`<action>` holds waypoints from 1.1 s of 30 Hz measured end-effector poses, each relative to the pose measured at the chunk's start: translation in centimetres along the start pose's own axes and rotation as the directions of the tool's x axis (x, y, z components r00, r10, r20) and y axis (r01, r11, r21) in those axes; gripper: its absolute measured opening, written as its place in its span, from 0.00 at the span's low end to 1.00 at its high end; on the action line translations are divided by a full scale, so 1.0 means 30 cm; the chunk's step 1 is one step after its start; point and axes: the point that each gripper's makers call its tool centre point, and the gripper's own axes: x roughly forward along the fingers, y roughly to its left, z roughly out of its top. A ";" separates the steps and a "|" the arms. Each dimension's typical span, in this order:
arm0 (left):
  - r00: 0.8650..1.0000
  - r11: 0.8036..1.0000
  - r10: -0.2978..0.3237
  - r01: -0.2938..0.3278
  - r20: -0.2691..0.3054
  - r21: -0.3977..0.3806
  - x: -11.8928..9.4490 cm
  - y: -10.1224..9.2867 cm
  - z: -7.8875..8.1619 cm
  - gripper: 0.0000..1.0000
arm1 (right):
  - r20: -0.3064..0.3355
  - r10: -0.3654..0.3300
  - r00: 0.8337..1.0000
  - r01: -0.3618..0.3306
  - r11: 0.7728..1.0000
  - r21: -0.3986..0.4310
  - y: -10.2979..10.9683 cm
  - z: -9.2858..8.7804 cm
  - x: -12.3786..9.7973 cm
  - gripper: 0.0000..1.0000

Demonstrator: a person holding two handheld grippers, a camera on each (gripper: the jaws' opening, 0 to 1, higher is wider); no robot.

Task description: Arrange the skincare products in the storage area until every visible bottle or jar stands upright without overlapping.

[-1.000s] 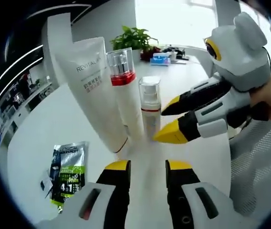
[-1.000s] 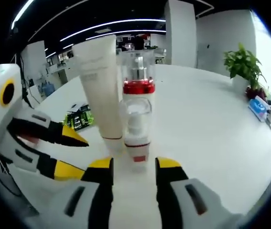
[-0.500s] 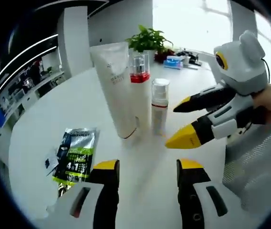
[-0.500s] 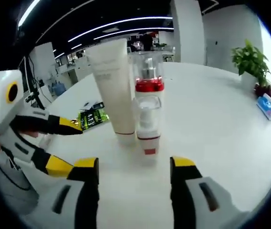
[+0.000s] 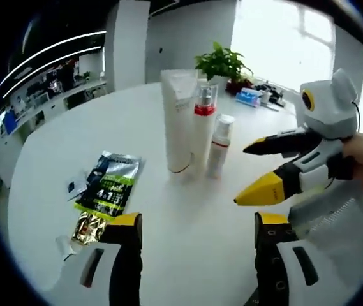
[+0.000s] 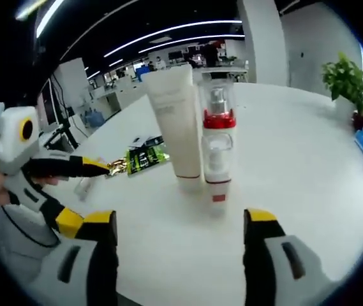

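Three skincare containers stand upright, close together on the white table: a white tube, a red-collared pump bottle and a small pump bottle. Contents cannot be told. Two sachets lie flat nearby. Left gripper and right gripper both have jaws spread, gripping nothing.

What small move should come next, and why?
Probably none: hold both grippers clear. The white tube, red-collared pump bottle and small pump bottle all stand upright on the table, and the left gripper and right gripper are open and empty.
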 end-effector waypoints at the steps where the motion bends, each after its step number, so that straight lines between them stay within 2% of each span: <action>1: 1.000 1.000 -0.002 0.002 0.002 -0.010 -0.007 -0.003 -0.001 0.73 | 0.006 0.004 1.000 -0.004 1.000 -0.003 0.001 0.003 -0.006 0.86; 5: 1.000 0.999 0.001 0.000 0.016 -0.036 -0.042 -0.014 0.001 0.77 | 0.019 0.028 0.999 -0.028 1.000 -0.009 0.013 0.008 -0.032 0.91; 9: 1.000 0.999 -0.004 0.005 0.017 -0.054 -0.074 -0.025 -0.006 0.77 | 0.028 0.051 0.998 -0.050 0.998 -0.023 0.021 0.012 -0.057 0.95; 15: 0.999 0.996 0.026 -0.024 0.020 -0.083 -0.123 -0.016 -0.032 0.80 | 0.036 0.113 0.993 -0.112 0.993 -0.020 0.043 0.010 -0.105 0.99; 20: 0.998 0.991 0.054 -0.052 0.014 -0.120 -0.170 -0.009 -0.073 0.85 | 0.064 0.135 0.989 -0.136 0.991 0.015 0.050 0.021 -0.135 1.00; 33: 0.989 0.972 0.146 -0.140 0.018 -0.187 -0.309 0.032 -0.150 0.91 | 0.080 0.157 0.984 -0.159 0.987 0.032 0.061 0.027 -0.197 1.00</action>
